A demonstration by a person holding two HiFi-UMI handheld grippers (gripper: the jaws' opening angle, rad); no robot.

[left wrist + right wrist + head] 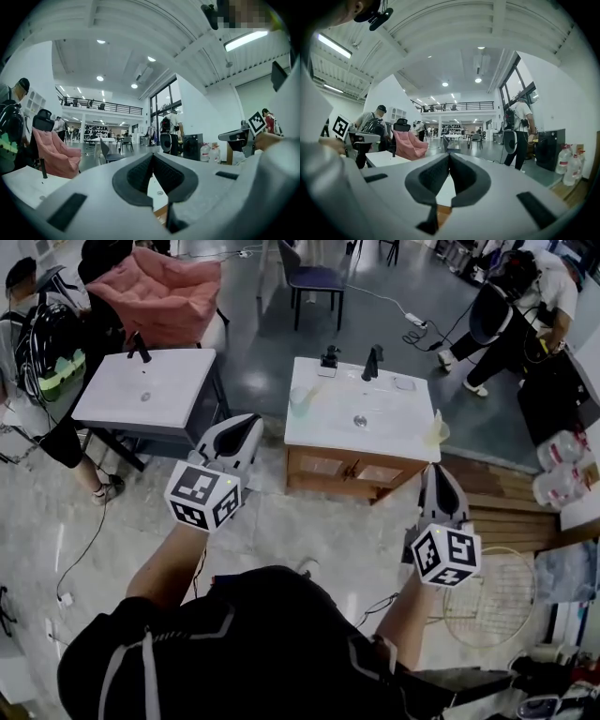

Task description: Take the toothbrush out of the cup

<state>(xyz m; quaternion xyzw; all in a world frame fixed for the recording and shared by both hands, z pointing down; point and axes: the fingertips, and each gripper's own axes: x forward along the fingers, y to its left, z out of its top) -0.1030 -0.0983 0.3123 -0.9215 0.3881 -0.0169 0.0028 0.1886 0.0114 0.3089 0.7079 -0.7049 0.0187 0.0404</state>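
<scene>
A white sink top on a wooden cabinet [361, 418] stands ahead of me in the head view. A pale translucent cup [300, 397] sits at its left edge; I cannot make out a toothbrush in it. A black faucet [372, 362] rises at the back. My left gripper [251, 420] is shut and empty, held short of the cabinet's left corner. My right gripper [437, 470] is also shut and empty, in front of the cabinet's right corner. Both gripper views show level, closed jaws, left gripper [152, 155] and right gripper [449, 154], with nothing between them.
A second white sink top [145, 390] stands to the left, with a pink chair [164, 292] behind it. People stand at the far left and far right. Wooden steps [497, 512], water bottles [562, 465] and a round wire rack [492, 596] lie to the right.
</scene>
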